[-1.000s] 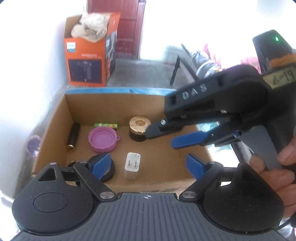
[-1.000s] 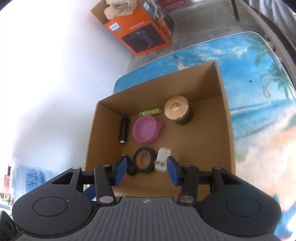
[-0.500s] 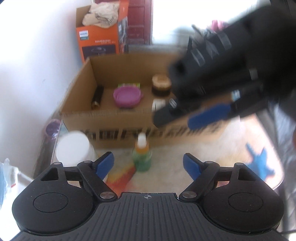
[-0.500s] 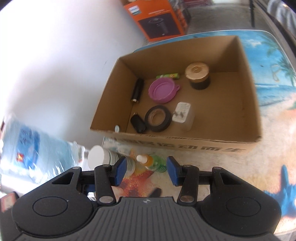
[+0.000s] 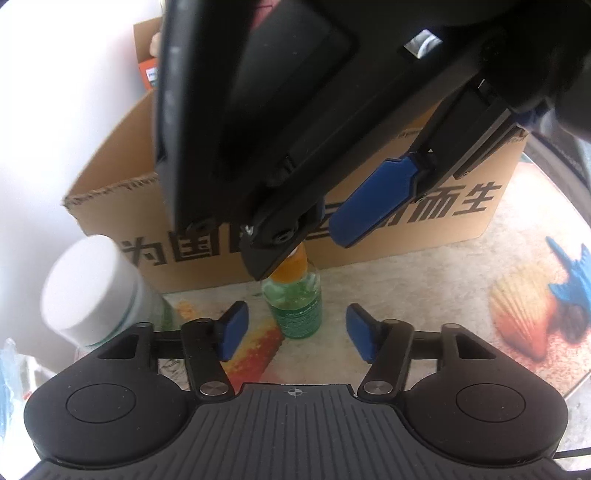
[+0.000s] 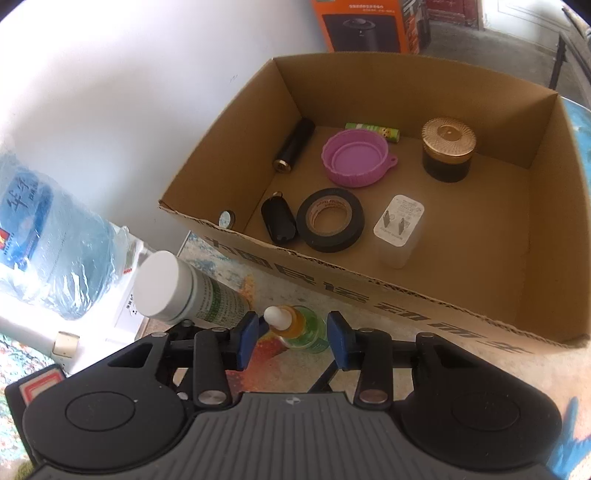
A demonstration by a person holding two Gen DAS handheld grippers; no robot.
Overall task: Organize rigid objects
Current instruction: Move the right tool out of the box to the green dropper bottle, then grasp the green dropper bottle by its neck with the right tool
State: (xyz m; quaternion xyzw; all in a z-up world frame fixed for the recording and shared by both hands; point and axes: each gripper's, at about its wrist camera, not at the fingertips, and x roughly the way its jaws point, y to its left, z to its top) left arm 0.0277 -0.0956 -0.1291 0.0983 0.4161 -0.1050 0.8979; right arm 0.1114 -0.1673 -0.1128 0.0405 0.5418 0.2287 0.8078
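Observation:
A small green bottle [image 6: 303, 328] with an orange neck and white tip stands on the table just in front of the cardboard box [image 6: 369, 284]. My right gripper [image 6: 291, 339] is open, its blue pads on either side of the bottle's top, above it. In the left wrist view the same bottle [image 5: 295, 306] stands ahead of my open, empty left gripper [image 5: 291, 332], with the right gripper [image 5: 332, 147] looming over it. The box holds a purple lid [image 6: 354, 158], a gold-lidded jar [image 6: 447, 147], black tape [image 6: 328, 218], a white charger [image 6: 399, 225] and other small items.
A white-capped bottle [image 6: 184, 291] stands left of the green one, also in the left wrist view [image 5: 92, 288]. A large blue water jug [image 6: 48, 236] lies at the left by the white wall. An orange carton [image 6: 369, 22] stands behind the box.
Both grippers pulled back out of the box and dropped in front of it. The right gripper now brackets the green bottle's top; the left has closed in on the bottle from the front.

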